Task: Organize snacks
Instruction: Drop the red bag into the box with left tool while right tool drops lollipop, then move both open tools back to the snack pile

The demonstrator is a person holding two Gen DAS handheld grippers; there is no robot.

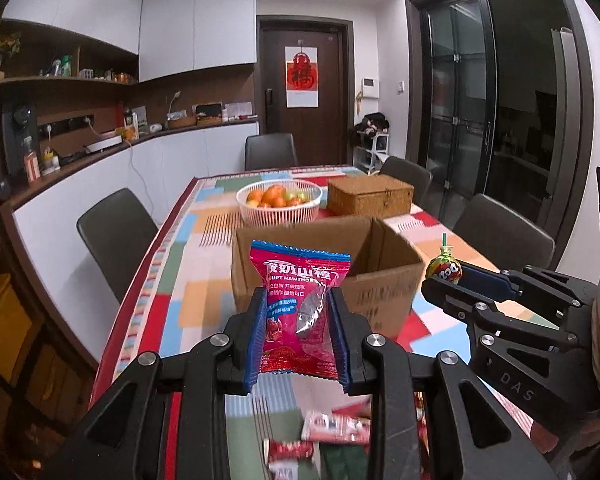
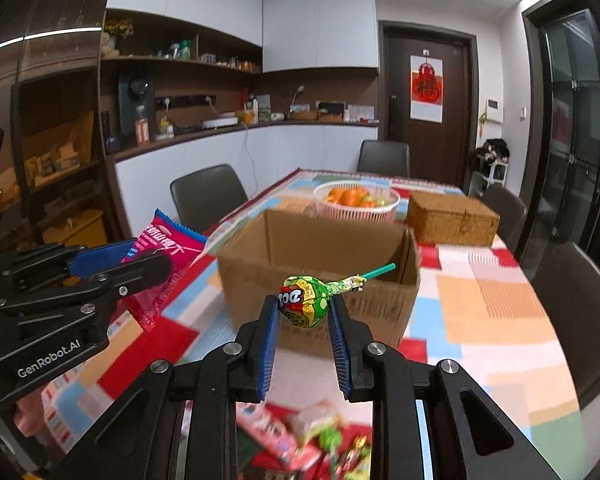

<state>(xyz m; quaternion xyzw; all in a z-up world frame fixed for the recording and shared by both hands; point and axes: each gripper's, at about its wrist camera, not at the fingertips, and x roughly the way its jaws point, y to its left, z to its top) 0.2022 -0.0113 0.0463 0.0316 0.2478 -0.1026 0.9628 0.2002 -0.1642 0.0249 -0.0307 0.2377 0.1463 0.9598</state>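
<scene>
1. The left gripper [image 1: 299,312] is clenched on a red-and-pink foil snack packet with a blue serrated top edge [image 1: 300,300], its blue ribbed pads pressing the packet's two sides; the packet stands upright between them, lifted off the worktop, just in front of the box.
2. The right gripper [image 2: 305,312] is grasping a round lollipop in a green and red printed wrapper [image 2: 303,301], pinching the candy head; its thin green stick [image 2: 377,271] slants up to the right, towards the box's near wall.
3. An open brown cardboard box [image 2: 320,292] sits on the patchwork tablecloth in red, blue, orange and green [image 2: 480,300] that covers the worktop, directly ahead of both grippers, with its flaps up and what shows of its inside bare.
4. In the left wrist view the right gripper [image 1: 446,280] appears at the right edge with the lollipop [image 1: 444,268] near the box's right corner; in the right wrist view the left gripper [image 2: 140,264] appears at the left with the packet [image 2: 160,268] beside the box's left corner.
5. Behind the box stand a white slatted plastic basket of orange fruit [image 1: 279,203] and, just to its right, a closed woven wicker box [image 1: 370,196].
6. More wrapped snacks [image 2: 308,436] lie blurred on the cloth below the grippers.
7. Dark grey chairs [image 1: 114,232] surround the worktop.
</scene>
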